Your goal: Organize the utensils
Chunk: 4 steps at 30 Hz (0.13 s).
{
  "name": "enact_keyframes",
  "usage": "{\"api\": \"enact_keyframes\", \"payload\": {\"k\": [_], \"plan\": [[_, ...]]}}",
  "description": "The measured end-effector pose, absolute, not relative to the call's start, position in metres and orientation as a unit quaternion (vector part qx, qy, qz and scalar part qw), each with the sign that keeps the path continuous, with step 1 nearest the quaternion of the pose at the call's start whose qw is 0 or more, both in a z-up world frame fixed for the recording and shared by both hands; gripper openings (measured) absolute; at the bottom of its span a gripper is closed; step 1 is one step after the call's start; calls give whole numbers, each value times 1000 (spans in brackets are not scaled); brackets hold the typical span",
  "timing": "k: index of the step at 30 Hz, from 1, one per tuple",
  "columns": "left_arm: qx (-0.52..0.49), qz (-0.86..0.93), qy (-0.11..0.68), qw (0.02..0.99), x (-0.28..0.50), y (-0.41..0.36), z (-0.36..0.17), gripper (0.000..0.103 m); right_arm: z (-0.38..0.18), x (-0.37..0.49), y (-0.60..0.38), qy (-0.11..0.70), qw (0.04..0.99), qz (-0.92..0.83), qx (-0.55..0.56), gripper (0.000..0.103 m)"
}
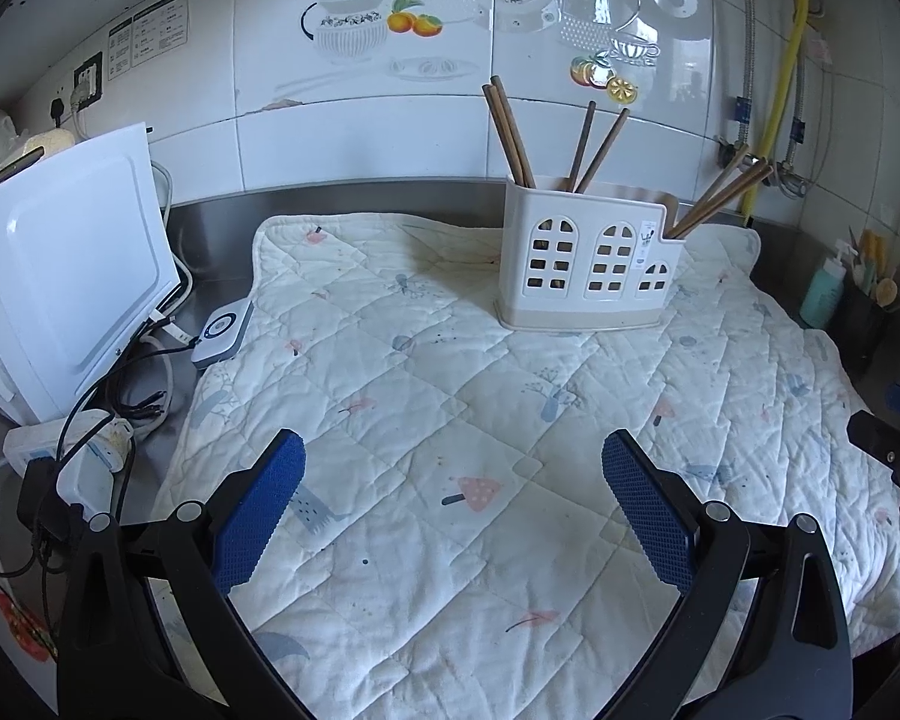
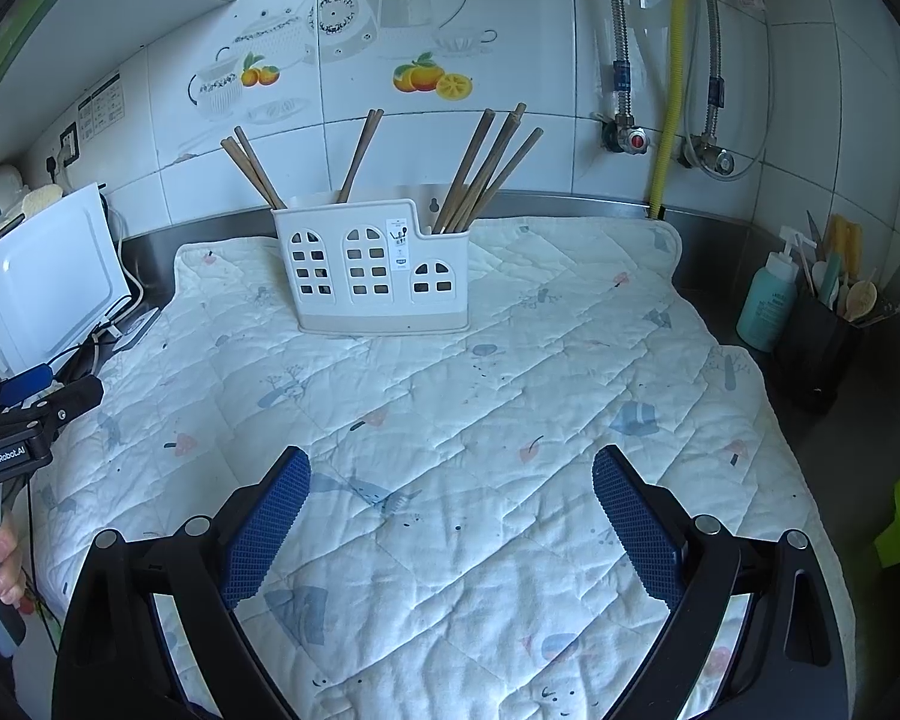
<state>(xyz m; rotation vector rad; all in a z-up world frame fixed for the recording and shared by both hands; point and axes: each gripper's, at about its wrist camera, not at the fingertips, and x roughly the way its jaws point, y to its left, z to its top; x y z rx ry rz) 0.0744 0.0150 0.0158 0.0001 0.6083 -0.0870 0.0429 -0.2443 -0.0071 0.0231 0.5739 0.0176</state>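
Seemingly, sorting was finished: all chopsticks [image 2: 480,168] were seen upright in the holder [image 2: 378,267] near the quilted mat's [image 2: 510,390] far edge. Left gripper [image 1: 453,504] and right gripper [image 2: 450,516] were held wide apart, empty.

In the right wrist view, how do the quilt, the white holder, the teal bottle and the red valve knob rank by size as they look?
1. quilt
2. white holder
3. teal bottle
4. red valve knob

The knob sits farther back on the wall, but looks so small that the order holds.
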Motion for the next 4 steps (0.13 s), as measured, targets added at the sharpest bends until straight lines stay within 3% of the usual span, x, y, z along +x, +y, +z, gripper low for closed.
{"api": "enact_keyframes", "payload": {"k": [4], "plan": [[0, -43, 301, 953, 75, 15, 16, 98, -8, 42, -245, 283, 959, 9, 13, 92]]}}
